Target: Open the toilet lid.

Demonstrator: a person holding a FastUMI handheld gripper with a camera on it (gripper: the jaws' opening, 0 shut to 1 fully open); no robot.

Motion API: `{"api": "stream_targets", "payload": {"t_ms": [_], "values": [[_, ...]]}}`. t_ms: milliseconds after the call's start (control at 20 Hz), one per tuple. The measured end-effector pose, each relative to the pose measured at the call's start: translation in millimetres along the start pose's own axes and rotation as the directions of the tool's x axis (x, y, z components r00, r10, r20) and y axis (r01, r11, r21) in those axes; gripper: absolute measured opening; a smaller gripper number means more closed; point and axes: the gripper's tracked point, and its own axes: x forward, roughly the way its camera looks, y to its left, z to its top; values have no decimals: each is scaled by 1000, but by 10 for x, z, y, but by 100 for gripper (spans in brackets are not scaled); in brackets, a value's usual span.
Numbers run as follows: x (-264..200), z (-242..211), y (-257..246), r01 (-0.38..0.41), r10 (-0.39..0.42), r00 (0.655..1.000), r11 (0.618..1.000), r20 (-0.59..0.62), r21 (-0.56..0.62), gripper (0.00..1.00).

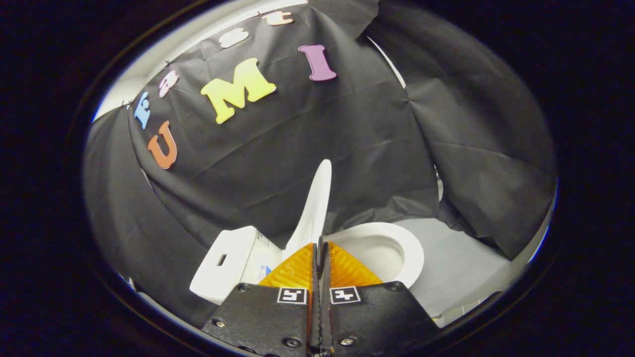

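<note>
One toilet (382, 253), made of: one lid (315, 208), one seat ring (412, 253), one bowl opening (379, 253), one tank (233, 263). Tank has one small slot (222, 259) in its top. One gripper (320, 248) with two fingers (297, 270); jaws closed together, no gap. Two square marker tags (291, 295), one on each finger base. Visible screws on gripper body (268, 322): about six, some cut off at lower rim so count not sure. One grey floor (461, 263).
</note>
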Motion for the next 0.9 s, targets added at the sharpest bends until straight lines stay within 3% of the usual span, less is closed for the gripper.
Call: {"api": "stream_targets", "payload": {"t_ms": [900], "values": [[-67,-2,990,30,-19,998,979,57,-203,4]]}}
